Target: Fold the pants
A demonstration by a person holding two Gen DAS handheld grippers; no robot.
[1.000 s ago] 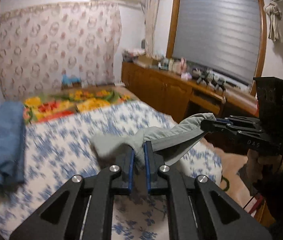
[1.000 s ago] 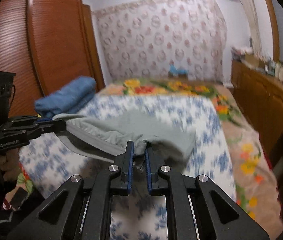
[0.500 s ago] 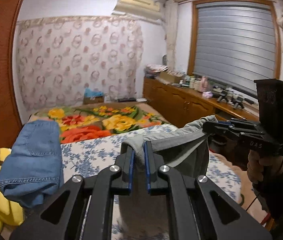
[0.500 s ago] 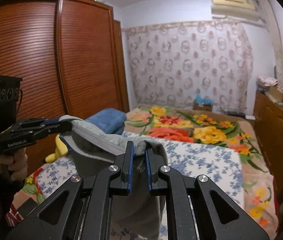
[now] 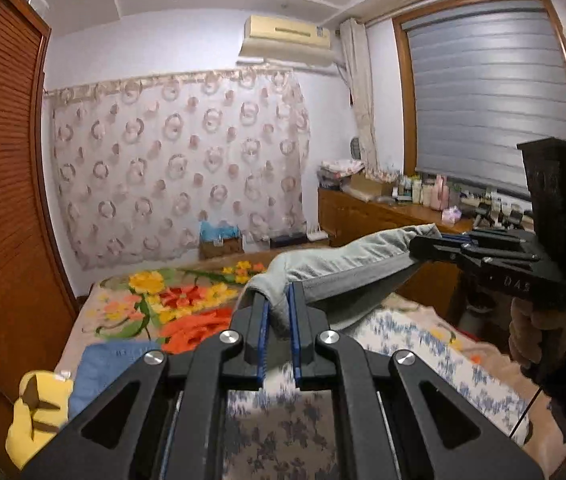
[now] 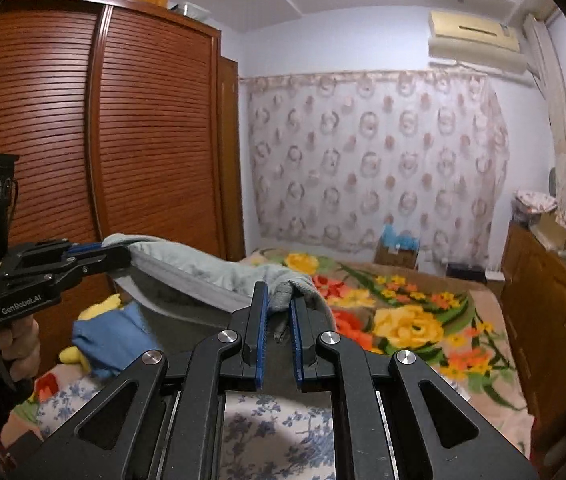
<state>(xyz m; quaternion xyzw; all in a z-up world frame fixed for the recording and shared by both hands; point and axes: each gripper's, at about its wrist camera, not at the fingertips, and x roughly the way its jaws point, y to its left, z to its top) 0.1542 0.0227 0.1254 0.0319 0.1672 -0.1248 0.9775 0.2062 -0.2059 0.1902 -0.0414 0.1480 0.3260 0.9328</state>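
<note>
Grey-green pants point(image 5: 347, 272) hang stretched by their waistband between my two grippers, lifted above the bed. In the left wrist view my left gripper point(image 5: 279, 300) is shut on one end of the waistband, cloth bunched between its blue pads. My right gripper point(image 5: 427, 246), held by a hand at the right, pinches the other end. In the right wrist view the right gripper point(image 6: 279, 296) is shut on a fold of the pants point(image 6: 195, 268), and the left gripper point(image 6: 119, 254) clamps the far end at the left. The lower part of the pants is hidden behind the grippers.
Below lies a bed with a blue floral sheet point(image 5: 403, 328) and a bright flowered blanket point(image 5: 187, 304). Folded blue jeans point(image 5: 111, 364) and a yellow plush toy point(image 5: 39, 404) rest at its left edge. A wooden wardrobe point(image 6: 83, 140) stands left, a cluttered low cabinet point(image 5: 363, 216) right.
Both grippers have risen with the pants, which have left the bed and now hang in the air. The views have tipped upward, so more wall and ceiling show.
</note>
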